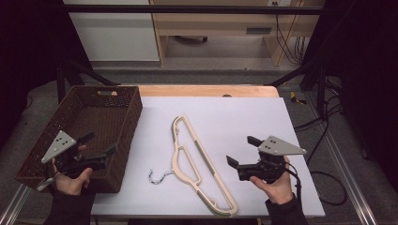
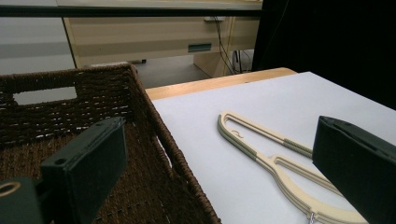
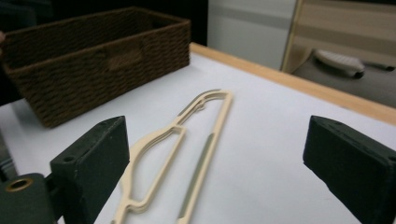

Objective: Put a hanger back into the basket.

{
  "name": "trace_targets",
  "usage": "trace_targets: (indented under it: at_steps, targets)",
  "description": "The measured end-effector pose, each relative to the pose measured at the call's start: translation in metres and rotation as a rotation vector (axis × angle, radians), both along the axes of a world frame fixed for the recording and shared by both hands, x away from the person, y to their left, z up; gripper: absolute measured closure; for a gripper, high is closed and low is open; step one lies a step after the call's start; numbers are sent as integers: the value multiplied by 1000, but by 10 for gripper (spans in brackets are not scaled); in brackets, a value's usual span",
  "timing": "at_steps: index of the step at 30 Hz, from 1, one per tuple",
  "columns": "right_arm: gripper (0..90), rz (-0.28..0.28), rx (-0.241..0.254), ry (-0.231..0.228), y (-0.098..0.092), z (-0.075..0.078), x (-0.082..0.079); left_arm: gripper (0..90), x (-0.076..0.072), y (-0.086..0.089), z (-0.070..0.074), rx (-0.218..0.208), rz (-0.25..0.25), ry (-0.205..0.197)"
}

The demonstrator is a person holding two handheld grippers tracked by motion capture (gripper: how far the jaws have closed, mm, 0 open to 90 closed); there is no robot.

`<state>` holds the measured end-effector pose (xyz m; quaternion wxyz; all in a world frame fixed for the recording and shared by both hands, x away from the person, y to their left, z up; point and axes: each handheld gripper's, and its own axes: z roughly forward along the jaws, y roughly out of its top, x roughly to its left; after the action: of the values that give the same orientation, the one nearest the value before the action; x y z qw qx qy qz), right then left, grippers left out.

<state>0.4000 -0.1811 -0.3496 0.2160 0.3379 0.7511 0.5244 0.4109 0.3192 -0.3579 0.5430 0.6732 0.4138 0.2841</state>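
Cream hanger lying flat on the white-covered table, long side running from the far centre toward the near edge, metal hook pointing left toward the basket. Grey-green strips set along the hanger's arms. Woven brown basket at the left end of the table, cut-out handle in its far wall, near corner just beside the hook yet apart from it.

Left claw held by the left hand above the basket's near right part, jaws wide apart, nothing between them; in the left gripper view, basket wall rising between the two black jaws, hanger beyond on the right.

Right claw held by the right hand just right of the hanger's near half, above the table, jaws wide apart and bare; in the right gripper view, hanger stretching away between the jaws, basket at upper left.

Bare wooden strip of table beyond the white cover
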Motion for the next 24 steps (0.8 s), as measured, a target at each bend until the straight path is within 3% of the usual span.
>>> trace_targets:
  at_steps: [1,6,8,10,13,17,24]
  targets:
    - [96,28,-19,28,13,-3,-1,28,0,0,0,0,-2,0]
    - [132,80,-76,93,40,-8,-7,28,0,-1,0,6,-1,0]
    - [140,92,-77,106,44,-10,-8,28,-1,-1,0,9,-5,0]
    - [156,111,-86,147,53,-16,-8,28,-1,-2,0,13,-5,0]
    - [195,108,-119,192,62,-28,-5,28,-1,-3,0,16,-8,-1]
    - [263,130,-162,288,74,-48,-5,32,-2,-2,1,13,-8,-4]
    - [382,142,-230,378,91,-72,-8,33,-3,-3,1,15,-10,-7]
